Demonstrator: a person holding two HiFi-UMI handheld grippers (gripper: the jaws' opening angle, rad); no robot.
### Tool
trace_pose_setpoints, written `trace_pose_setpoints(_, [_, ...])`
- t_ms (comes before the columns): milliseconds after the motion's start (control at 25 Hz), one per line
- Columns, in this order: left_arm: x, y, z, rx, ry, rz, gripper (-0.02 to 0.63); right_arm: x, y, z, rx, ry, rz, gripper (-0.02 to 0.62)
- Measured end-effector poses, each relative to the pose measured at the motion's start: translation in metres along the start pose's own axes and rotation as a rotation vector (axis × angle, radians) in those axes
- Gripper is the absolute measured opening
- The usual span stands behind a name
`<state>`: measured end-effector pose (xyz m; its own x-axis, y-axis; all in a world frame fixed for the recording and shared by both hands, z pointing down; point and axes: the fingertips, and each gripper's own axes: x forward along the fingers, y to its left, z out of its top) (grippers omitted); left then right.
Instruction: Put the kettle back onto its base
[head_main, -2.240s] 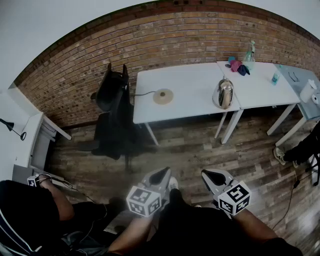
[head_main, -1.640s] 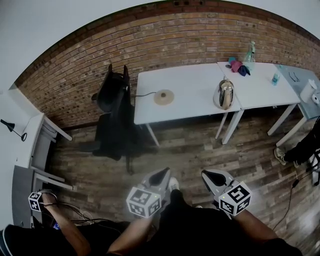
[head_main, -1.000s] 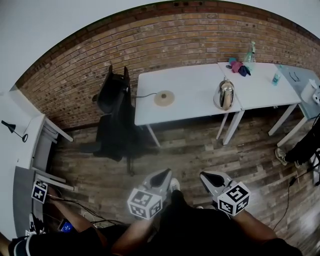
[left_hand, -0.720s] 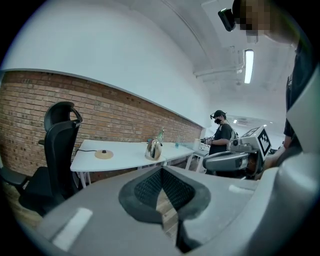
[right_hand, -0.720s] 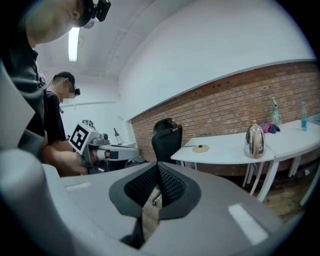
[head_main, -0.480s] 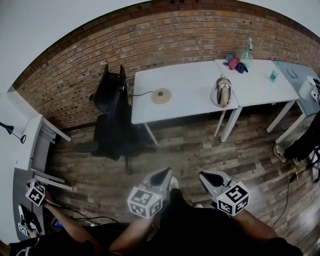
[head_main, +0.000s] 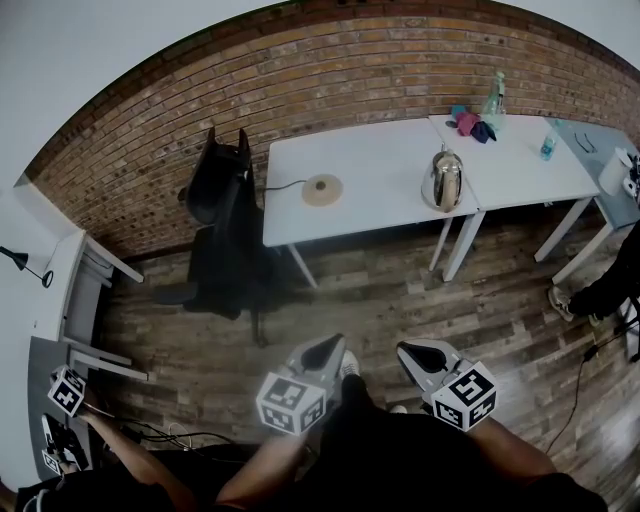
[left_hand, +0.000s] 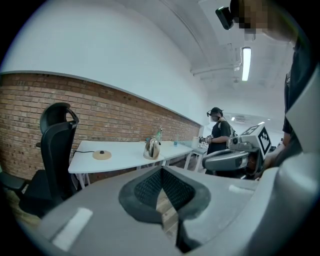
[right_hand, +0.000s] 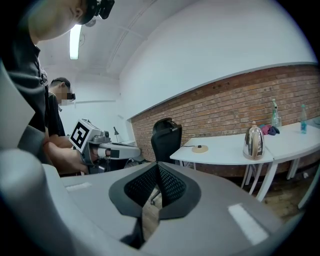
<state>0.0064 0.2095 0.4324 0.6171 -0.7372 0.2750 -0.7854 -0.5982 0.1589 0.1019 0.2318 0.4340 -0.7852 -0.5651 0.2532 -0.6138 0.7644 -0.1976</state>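
Still low and side by side over the wooden floor (head_main: 400, 290): left gripper (head_main: 328, 348) and right gripper (head_main: 410, 352), jaws of each pressed together at the tips, nothing between them. Gone since two seconds ago from beyond the left gripper: a bystander's dark torso, leaving only a forearm with a marker cube (head_main: 65, 390). Unmoved since then: kettle (head_main: 444, 180) and base (head_main: 322, 188).

Far ahead of both grippers, against the brick wall (head_main: 300, 80), a white table (head_main: 380, 150). Steel kettle upright near its right end, ahead of the right gripper. Round tan base toward its left end, well apart from the kettle, beside a black office chair (head_main: 222, 200) ahead of the left gripper.

Farther right, on an adjoining table (head_main: 530, 165): spray bottle (head_main: 495, 95), bunched cloths (head_main: 468, 124), small blue bottle (head_main: 547, 148); contents not readable.
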Motion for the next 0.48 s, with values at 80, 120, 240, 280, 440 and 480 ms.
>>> trace_pose_setpoints(80, [-0.0009,-0.0007,-0.0003,-0.001,0.002,0.0,0.0,0.0005,0.0003,0.0005,0.003,0.0,0.002,0.026])
trace_pose_setpoints(120, [-0.0016,-0.0008,-0.0003,-0.001,0.002,0.0,0.0,0.0007,0.0006,0.001,0.004,-0.001,0.003,0.026])
trace_pose_setpoints(240, [-0.0031,0.0002,-0.0001,0.0,0.003,0.004,0.0,0.0015,0.0014,0.0008,0.004,-0.002,0.004,0.026])
trace_pose_setpoints(280, [-0.0033,0.0004,0.0001,0.001,0.002,0.005,0.0,0.0017,0.0014,0.0003,0.005,-0.003,0.004,0.026])
trace_pose_setpoints(440, [-0.0033,-0.0005,0.0005,0.005,-0.001,0.003,0.0,0.0016,0.0006,-0.001,0.008,-0.006,0.004,0.026])
trace_pose_setpoints(480, [-0.0035,-0.0002,0.0007,0.005,-0.001,0.003,0.0,0.002,0.0007,-0.0003,0.009,-0.007,0.003,0.026])
